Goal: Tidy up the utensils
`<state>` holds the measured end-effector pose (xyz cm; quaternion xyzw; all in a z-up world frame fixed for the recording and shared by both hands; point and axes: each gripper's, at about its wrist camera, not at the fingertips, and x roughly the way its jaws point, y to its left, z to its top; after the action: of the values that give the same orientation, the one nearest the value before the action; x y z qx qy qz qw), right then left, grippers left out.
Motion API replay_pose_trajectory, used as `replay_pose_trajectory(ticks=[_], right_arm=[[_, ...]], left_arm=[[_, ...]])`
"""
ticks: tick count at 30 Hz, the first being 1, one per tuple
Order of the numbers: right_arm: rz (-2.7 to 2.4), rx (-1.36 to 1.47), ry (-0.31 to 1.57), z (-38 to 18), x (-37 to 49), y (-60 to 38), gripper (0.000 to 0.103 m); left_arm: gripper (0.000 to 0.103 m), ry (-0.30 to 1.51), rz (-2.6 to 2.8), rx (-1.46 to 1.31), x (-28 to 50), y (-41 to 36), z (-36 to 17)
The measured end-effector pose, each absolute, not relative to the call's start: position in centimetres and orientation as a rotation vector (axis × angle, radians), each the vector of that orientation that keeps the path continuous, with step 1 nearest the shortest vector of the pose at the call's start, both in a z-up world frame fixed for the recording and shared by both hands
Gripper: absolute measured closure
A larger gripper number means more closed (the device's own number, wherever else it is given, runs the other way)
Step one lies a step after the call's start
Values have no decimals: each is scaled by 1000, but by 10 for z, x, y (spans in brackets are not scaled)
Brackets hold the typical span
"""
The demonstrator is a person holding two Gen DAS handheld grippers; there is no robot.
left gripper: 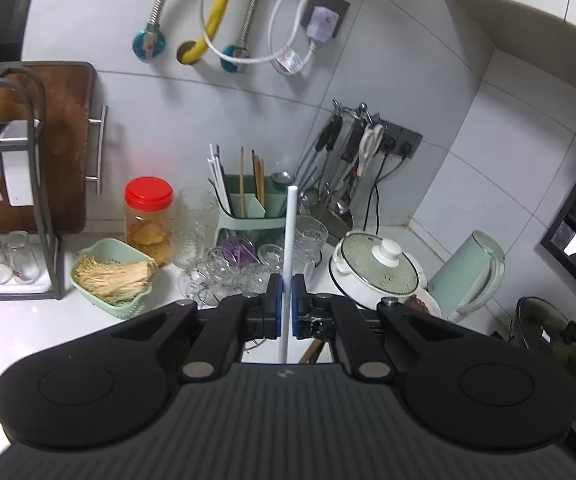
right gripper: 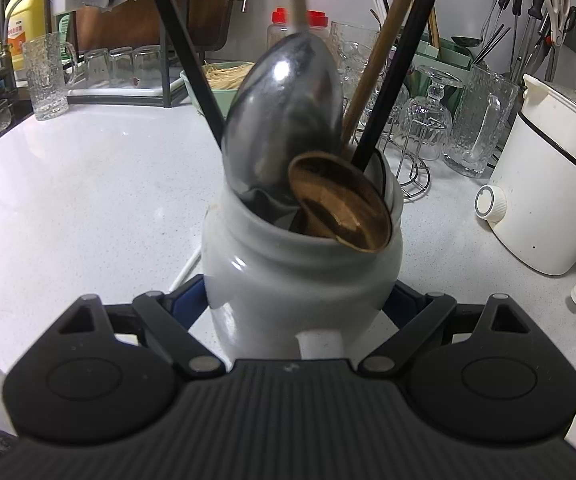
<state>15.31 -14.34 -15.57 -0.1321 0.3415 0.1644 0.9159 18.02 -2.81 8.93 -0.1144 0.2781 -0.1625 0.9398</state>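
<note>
Left tongs (left gripper: 286,300): blue pads pinched tight on a white chopstick (left gripper: 290,240). Stick stands upright, long axis vertical in the left wrist view, upper end pointing up toward the tiled wall, lower end running down past the pads. It is held in the air above the counter (left gripper: 48,320).

Beyond the stick: a green utensil caddy (left gripper: 248,208) on the counter, holding more white and wooden chopsticks, all standing roughly upright. A red-lidded jar (left gripper: 148,216) to its left, a green basket of noodles (left gripper: 114,276) nearer, upturned glasses between. A white pot with lid (left gripper: 375,268) to the right.

Right tongs (right gripper: 301,304): spread to a middling width, one blue pad on either side of a white ceramic jar (right gripper: 299,276), gripping its body. Jar stands upright on the counter. In its mouth: a steel spoon (right gripper: 280,120), bowl end up, leaning back; a wooden spoon (right gripper: 339,204), bowl end up, tilted right; a wooden stick and black handles slanting up and outward.

A thin white stick (right gripper: 186,270) lies flat on the counter just left of the jar, partly hidden behind it.
</note>
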Motion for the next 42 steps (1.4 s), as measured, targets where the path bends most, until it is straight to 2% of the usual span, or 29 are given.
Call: replay_pose_trajectory(ticks=[25,33,39,40,42], right_arm=[[354,-256,700,-158,154,-145,10],[354,-256,700,-158,154,-145,10],[356,-259,708,-158,155,-143,10],[356,-259,710,-158,156,-144,10],[357,-260,715,-158,157,-143,10]], left_arm=[[98,789,-418,-28,219,-96,26],[98,864,-411,-30,228,-99,-1],[97,879,-347,-90,232,-81,-3],[97,881,-333,-104,232,-77,-2],[90,895,-311,-129,232,-70,1]])
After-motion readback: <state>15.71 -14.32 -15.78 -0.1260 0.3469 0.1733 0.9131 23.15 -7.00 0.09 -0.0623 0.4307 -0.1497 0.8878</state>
